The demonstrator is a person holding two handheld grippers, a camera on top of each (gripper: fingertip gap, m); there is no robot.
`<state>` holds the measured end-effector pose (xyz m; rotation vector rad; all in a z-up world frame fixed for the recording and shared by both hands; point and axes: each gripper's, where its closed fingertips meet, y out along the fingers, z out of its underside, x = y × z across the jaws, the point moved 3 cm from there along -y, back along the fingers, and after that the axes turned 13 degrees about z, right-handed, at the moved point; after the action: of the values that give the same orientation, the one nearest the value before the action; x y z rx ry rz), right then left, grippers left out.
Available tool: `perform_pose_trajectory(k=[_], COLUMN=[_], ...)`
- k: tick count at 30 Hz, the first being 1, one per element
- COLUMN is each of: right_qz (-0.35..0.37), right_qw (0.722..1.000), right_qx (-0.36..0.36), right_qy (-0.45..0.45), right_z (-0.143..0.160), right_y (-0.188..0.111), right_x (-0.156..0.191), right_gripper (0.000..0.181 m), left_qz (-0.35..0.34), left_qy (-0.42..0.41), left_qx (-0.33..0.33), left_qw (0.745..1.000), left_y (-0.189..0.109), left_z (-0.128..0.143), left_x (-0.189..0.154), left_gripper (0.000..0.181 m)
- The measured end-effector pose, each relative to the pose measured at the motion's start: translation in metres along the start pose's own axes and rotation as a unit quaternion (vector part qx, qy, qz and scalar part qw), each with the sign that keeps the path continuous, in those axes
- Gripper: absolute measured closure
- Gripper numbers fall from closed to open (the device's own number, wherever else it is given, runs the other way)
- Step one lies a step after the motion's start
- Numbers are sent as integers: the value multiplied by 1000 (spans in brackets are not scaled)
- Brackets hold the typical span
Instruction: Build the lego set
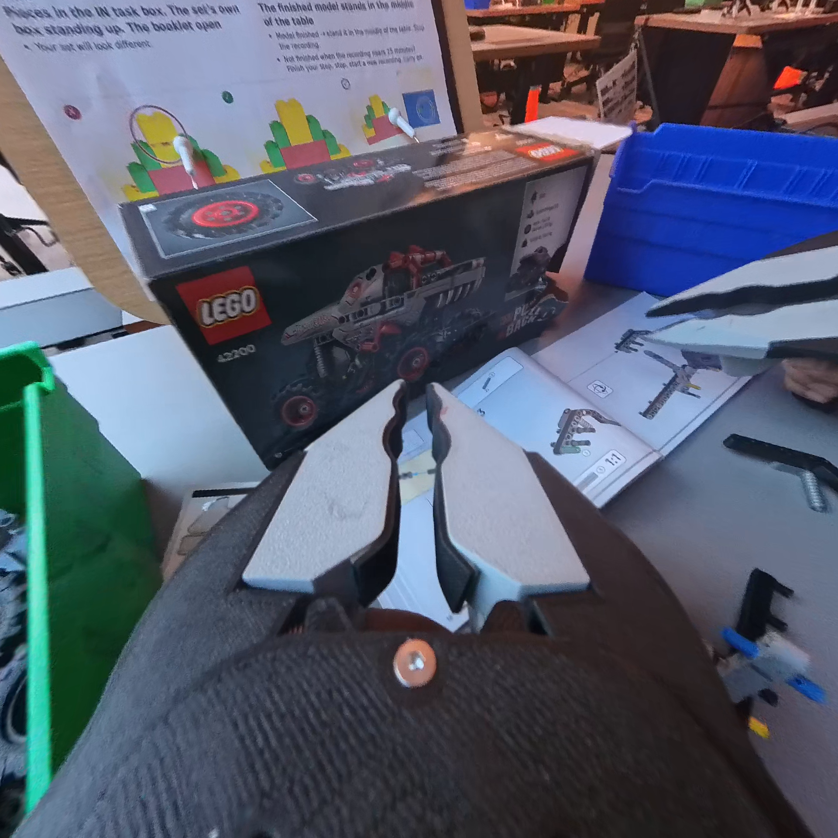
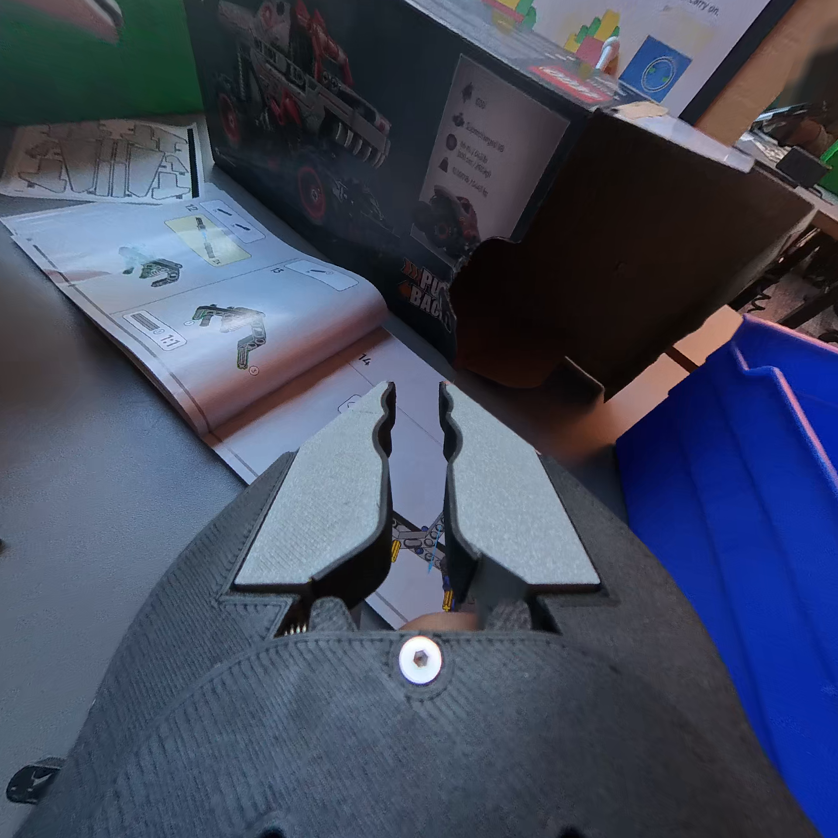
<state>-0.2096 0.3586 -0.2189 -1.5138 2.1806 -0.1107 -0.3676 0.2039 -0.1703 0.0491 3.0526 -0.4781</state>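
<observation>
The black set box [image 1: 362, 294] stands upright behind the open instruction booklet [image 1: 589, 408], which also shows in the right wrist view [image 2: 226, 294]. My left gripper [image 1: 416, 390] hovers over the booklet's left page in front of the box, jaws a narrow gap apart and empty. My right gripper [image 2: 417, 390] hovers over the booklet's right page, slightly open and empty; it also shows in the left wrist view [image 1: 647, 324]. A black angled piece with a grey spring [image 1: 789, 467] lies on the table. A small black and grey assembly with blue pins [image 1: 766, 657] lies nearer, blurred.
A green bin [image 1: 68, 499] stands at the left and a blue bin [image 1: 725, 204] at the right, close beside my right gripper [image 2: 748, 499]. A sticker sheet [image 2: 104, 158] lies left of the box. A printed poster [image 1: 226, 90] leans behind the box. A small black part [image 2: 27, 784] lies low left. There is about 20 centimetres between the tips of the two grippers.
</observation>
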Motion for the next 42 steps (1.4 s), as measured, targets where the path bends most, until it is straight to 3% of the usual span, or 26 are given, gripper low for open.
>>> perform_pose_trajectory(k=[8, 42], right_qz=[-4, 3], right_qw=[1000, 1000], right_qx=[15, 29], right_qy=[10, -4], right_z=[5, 8], right_y=[3, 4], right_x=[0, 0], right_gripper=[166, 173], left_qz=[-23, -19], left_qy=[-2, 12], left_qx=[-41, -38], left_qw=[999, 999], left_y=[-10, -7], left_z=[-13, -11], left_x=[7, 2], left_gripper=[177, 180])
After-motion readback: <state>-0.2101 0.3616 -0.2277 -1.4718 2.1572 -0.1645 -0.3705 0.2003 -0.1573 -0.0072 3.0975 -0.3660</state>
